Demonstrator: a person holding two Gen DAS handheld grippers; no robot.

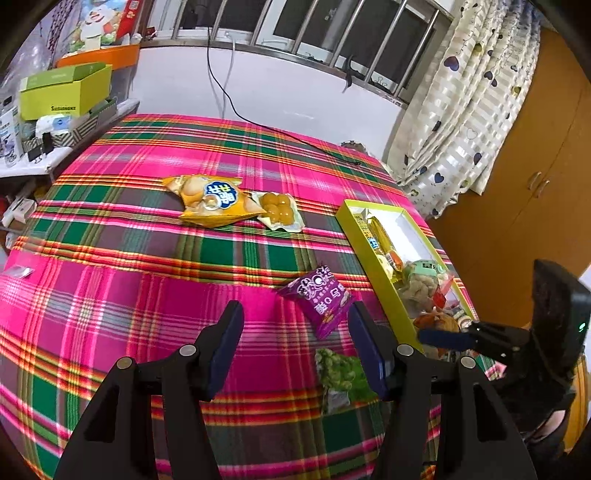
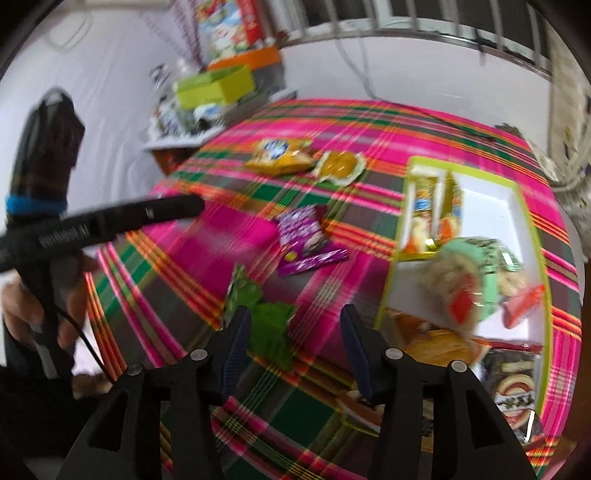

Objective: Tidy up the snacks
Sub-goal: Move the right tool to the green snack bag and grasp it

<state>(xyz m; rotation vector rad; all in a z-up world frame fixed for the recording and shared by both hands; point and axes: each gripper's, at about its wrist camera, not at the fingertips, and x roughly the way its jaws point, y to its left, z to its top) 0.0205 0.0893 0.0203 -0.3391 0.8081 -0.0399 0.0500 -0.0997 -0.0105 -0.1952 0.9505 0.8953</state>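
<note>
— Tablecloth, pink, green and orange plaid, covers the whole work surface. What stands around it?

— White wall behind, a barred window above, a heart-print curtain at the right, a wooden cabinet beyond it. A cluttered shelf at the left carries a lime-green box. A black cable runs down the wall onto the cloth.

— Snacks?

— A lime-rimmed tray on the right side already holds several packets. Loose on the cloth: a yellow bag far back, touching a clear pack of round yellow pastries; nearer, a purple packet; nearest, a green packet.

— Left gripper?

— Fingers wide apart, holding nothing, above the cloth. The purple packet lies just ahead between them; the green one sits beside the right finger.

— Right gripper?

— View blurred. Fingers spread, nothing between the pads. The green packet lies beside its left finger, the tray just to the right.
</note>
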